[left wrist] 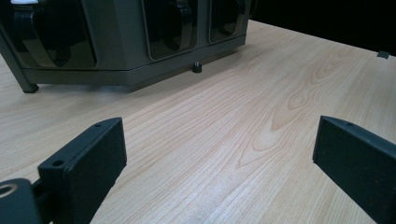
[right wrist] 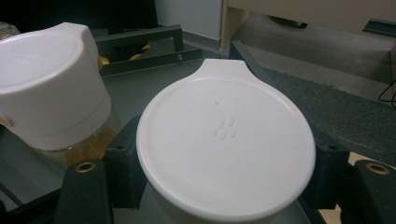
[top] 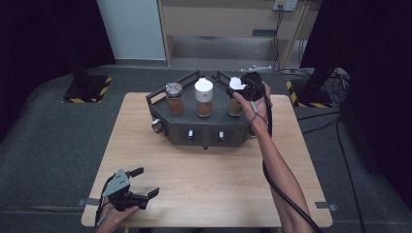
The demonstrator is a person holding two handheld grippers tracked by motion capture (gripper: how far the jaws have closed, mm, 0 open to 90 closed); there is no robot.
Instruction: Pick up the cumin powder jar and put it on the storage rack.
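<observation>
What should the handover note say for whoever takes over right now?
Right tool: jaws on either side of the white lid of the right jar on the dark rack; full clamp cannot be confirmed.
Left tool: open, holding nothing, low over the table near its front left corner.
Middle jar and metal-lidded left jar stand on the rack.
Done: right lid reached.
Left: probably lifting or unscrewing it.

My left gripper (top: 141,185) is black, its 2 flat jaws faced with matte pads (left wrist: 100,151), each carrying a small round hole near the top edge. A grey 3-cornered plate (top: 116,182) dotted with screw holes sits on it. My right gripper (top: 247,87) is black too, brass-ringed holes (right wrist: 85,166) by its jaws. A thick black cable (top: 284,194) trails along my bare, sleeveless right forearm.
</observation>
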